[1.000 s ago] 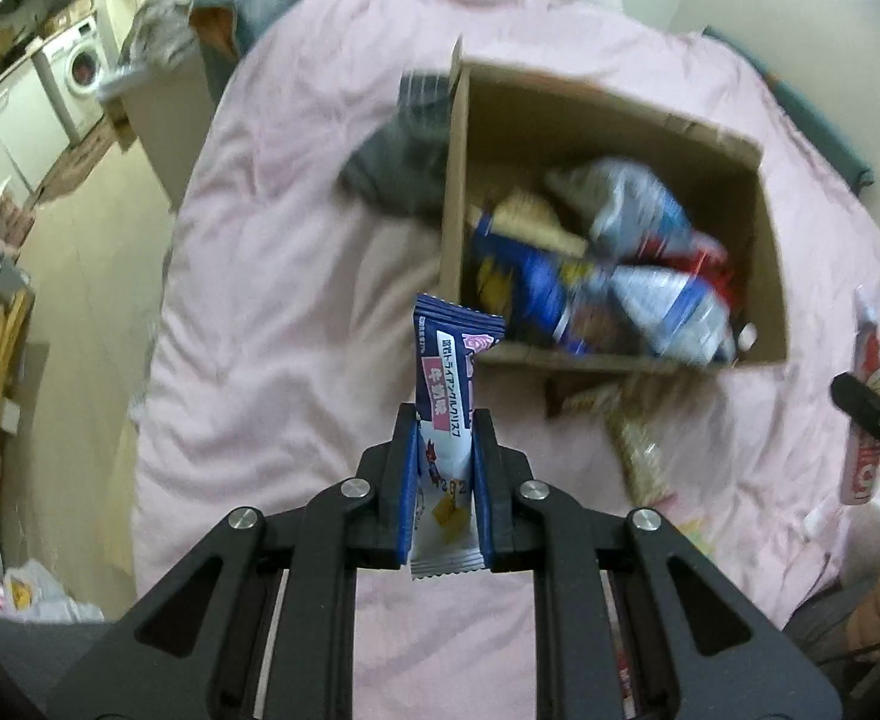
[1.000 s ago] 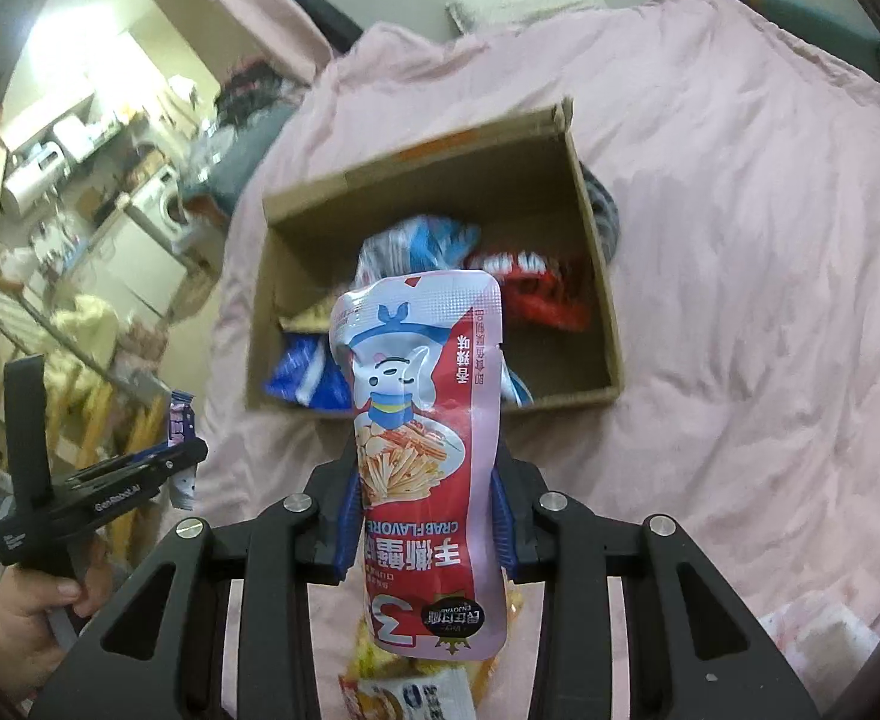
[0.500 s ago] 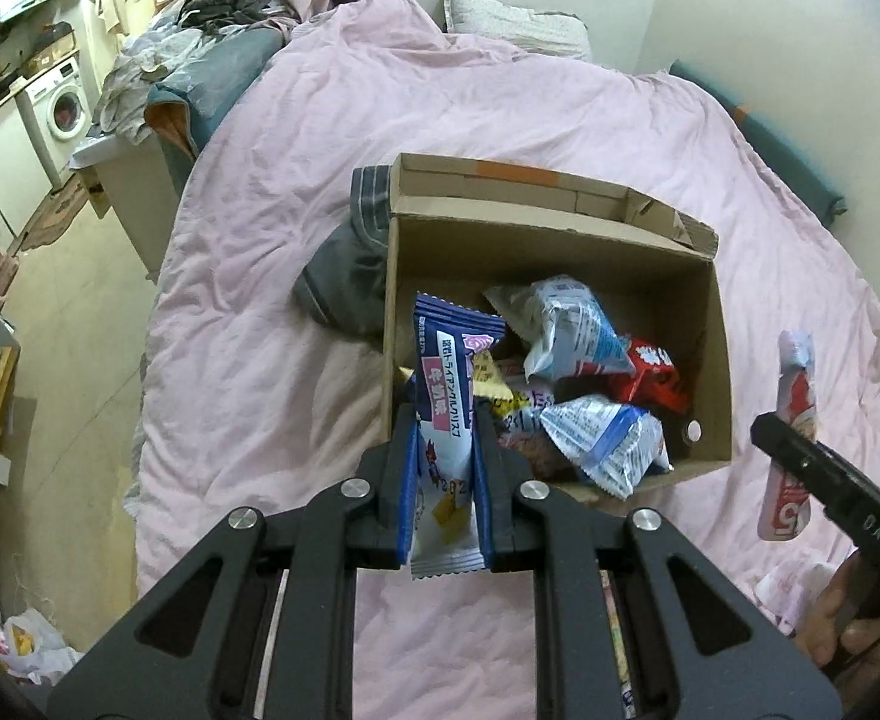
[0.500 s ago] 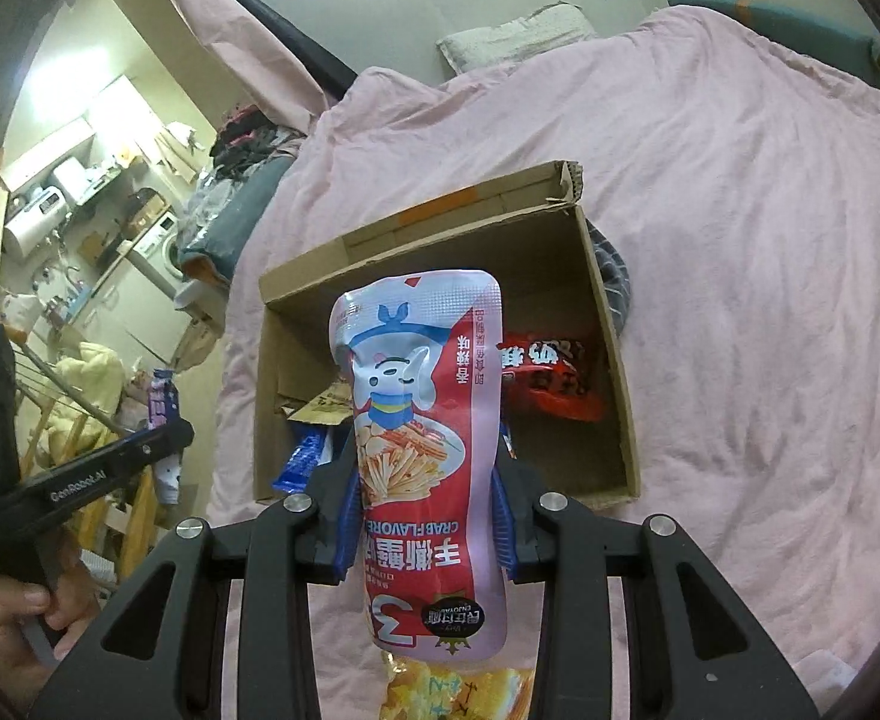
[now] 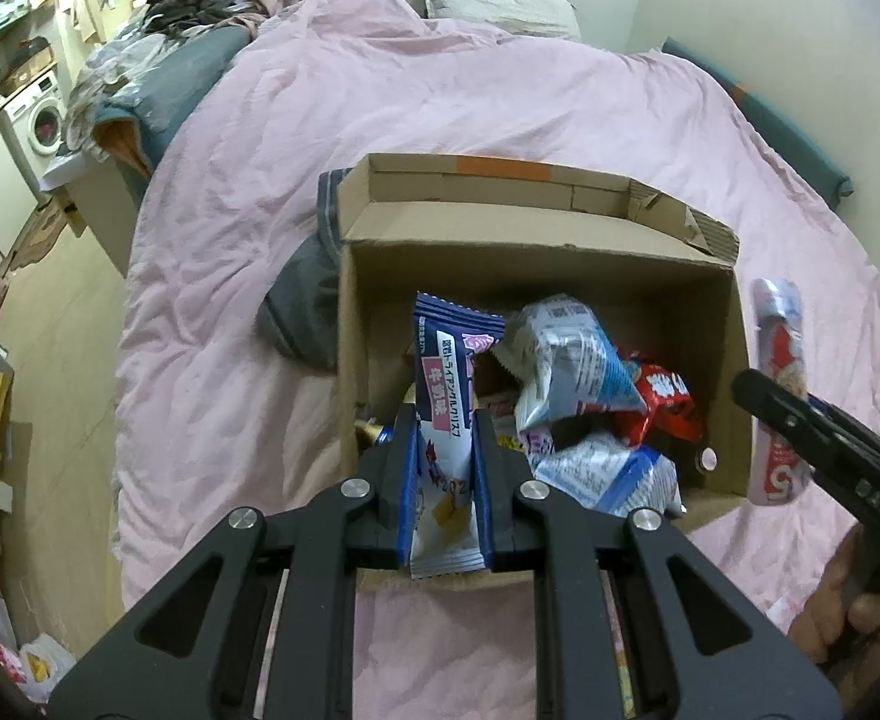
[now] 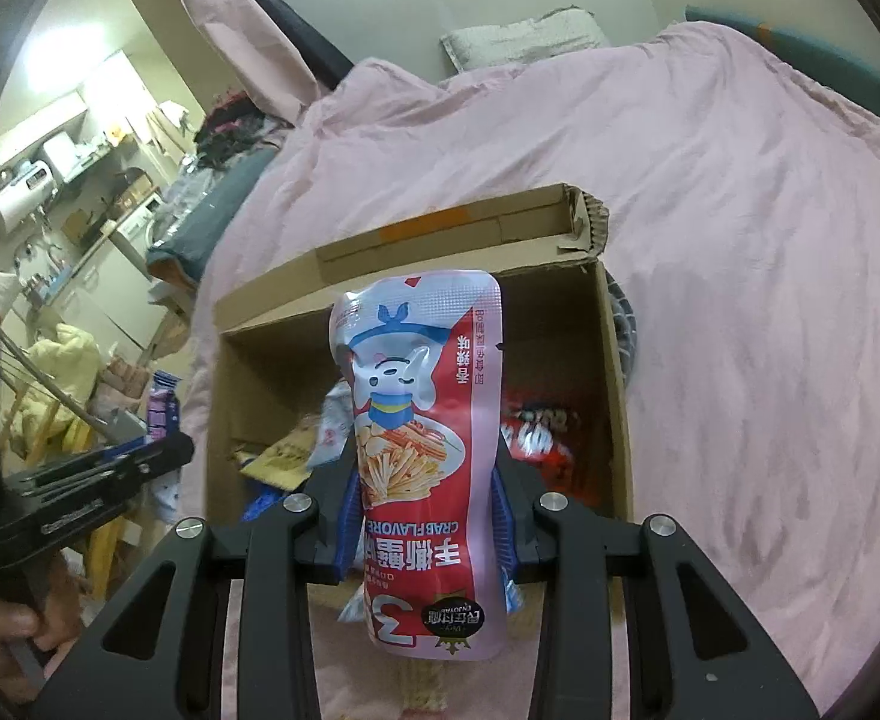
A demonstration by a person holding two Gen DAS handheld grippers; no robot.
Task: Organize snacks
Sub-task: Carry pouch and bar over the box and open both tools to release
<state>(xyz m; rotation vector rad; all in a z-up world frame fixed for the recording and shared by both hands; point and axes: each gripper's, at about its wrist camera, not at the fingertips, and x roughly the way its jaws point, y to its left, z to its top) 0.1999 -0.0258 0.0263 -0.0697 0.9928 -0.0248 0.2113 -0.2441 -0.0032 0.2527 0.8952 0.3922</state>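
My left tongs (image 5: 443, 468) clamp a blue wafer packet (image 5: 447, 396) over the cardboard box (image 5: 536, 258); only this view shows the piled snacks. My right tongs (image 6: 427, 516) clamp a crab stick pouch (image 6: 425, 432) above the near rim. Open pink bedding (image 6: 770, 312) lies right.

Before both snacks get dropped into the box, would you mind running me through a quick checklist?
1. Left hand-held gripper shut on the blue snack packet: ok.
2. Right hand-held gripper shut on the pink crab-stick pouch: ok.
3. Cardboard box open at the top: ok.
4. Free room inside, at the far wall: ok.
5. Blue snack packet over the opening: ok.
6. Pink crab-stick pouch past the near rim: cannot tell.
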